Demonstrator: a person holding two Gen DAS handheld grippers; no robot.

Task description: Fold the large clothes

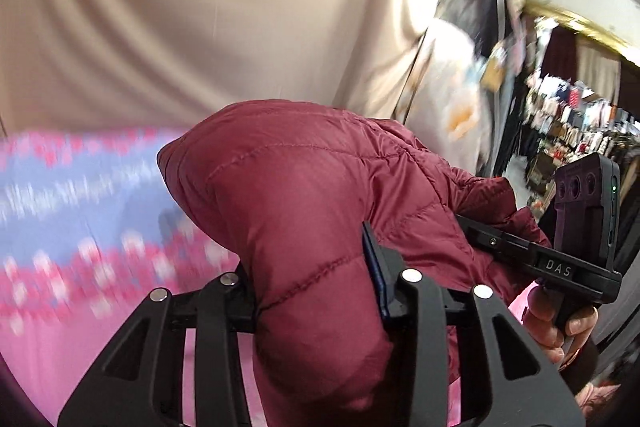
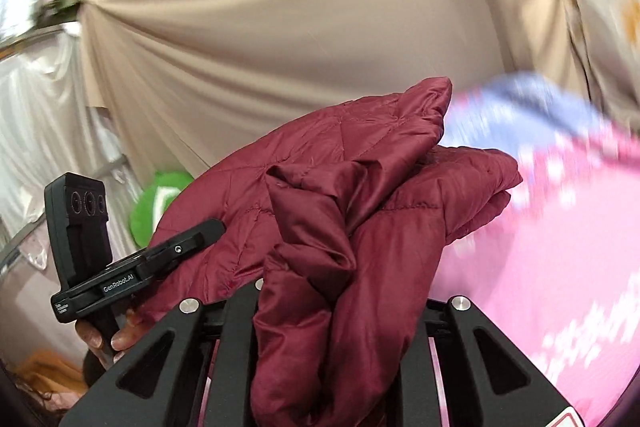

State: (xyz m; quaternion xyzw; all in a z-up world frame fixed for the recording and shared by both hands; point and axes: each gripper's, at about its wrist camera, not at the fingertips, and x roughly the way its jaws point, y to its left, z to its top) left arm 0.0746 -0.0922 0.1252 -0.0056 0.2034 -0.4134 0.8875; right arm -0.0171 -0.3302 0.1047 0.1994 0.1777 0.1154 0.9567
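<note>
Below the beige curtain point(image 1: 180, 7), a pink bedspread point(image 1: 60, 327) is lying; both grippers point(image 1: 316, 291) point(image 2: 340, 299) are pinching the maroon jacket point(image 1: 304, 195).

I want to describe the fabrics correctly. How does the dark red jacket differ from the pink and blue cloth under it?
The dark red jacket is plain, quilted with stitched seams, and puffy; the pink and blue cloth is patterned and looks flat. The jacket is bunched up and gripped by the left gripper and the right gripper; the cloth lies spread out below, ungripped. The jacket looks sharp, the cloth blurred. Both are soft textiles.
</note>
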